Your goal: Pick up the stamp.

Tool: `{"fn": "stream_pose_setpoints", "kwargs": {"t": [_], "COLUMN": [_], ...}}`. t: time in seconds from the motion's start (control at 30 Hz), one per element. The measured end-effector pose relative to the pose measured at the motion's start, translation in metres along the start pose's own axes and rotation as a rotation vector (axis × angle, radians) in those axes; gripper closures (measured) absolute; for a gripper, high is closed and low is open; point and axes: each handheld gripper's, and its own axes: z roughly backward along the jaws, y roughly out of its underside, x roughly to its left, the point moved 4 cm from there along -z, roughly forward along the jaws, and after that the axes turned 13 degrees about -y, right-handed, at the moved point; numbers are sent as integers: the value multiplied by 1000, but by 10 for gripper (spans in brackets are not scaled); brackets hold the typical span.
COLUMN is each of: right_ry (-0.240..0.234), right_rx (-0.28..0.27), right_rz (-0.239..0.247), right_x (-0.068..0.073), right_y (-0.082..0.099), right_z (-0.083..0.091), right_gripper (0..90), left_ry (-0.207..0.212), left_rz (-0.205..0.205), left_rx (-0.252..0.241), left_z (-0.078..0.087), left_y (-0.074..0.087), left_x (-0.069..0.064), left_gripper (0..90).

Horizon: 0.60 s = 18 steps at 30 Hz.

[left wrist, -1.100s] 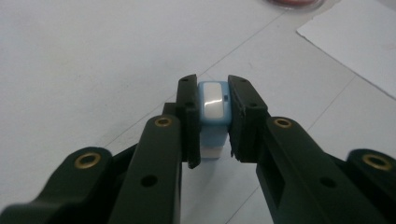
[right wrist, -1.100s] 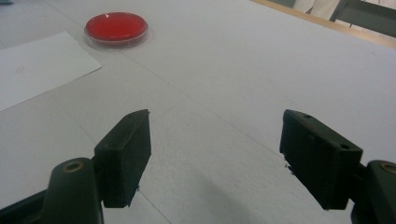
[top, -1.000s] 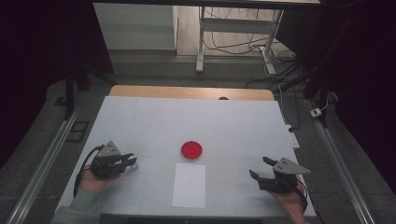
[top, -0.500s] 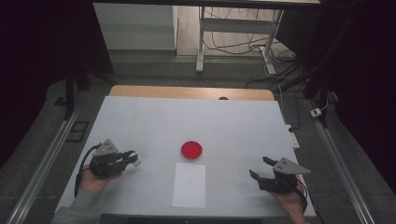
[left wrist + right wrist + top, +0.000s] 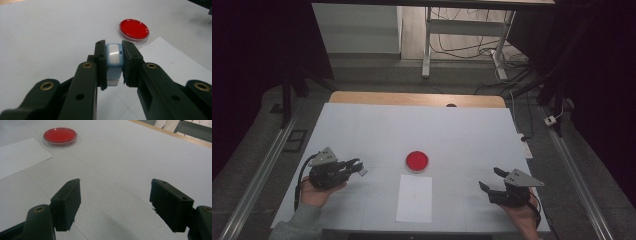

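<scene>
A white table (image 5: 377, 130) carries everything here, and near its front edge lies a white sheet of paper (image 5: 414, 198), flat, between the two hands. Just beyond the sheet's far edge sits a round red dish (image 5: 417, 160) — close to the paper, though whether they touch cannot be told. The right gripper (image 5: 492, 180) rests at the table's front right with its jaws wide apart and nothing between them. The left gripper (image 5: 358, 167), at the front left, is clamped on a small blue-and-white block (image 5: 114, 58) — held between the pads, pointing toward the dish.
</scene>
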Motion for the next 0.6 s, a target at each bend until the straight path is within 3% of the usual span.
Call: {"fn": "stream_pose_setpoints", "kwargs": {"t": [0.6], "right_ry": [4], "right_rx": [-4], "right_rz": [1], "right_x": [1], "right_y": [-1], "right_z": [-1], "right_gripper": [247], "left_ry": [47], "left_rz": [2], "left_rx": [-49], "left_z": [-3], "left_y": [-18], "left_x": [-19], "left_gripper": [756]}}
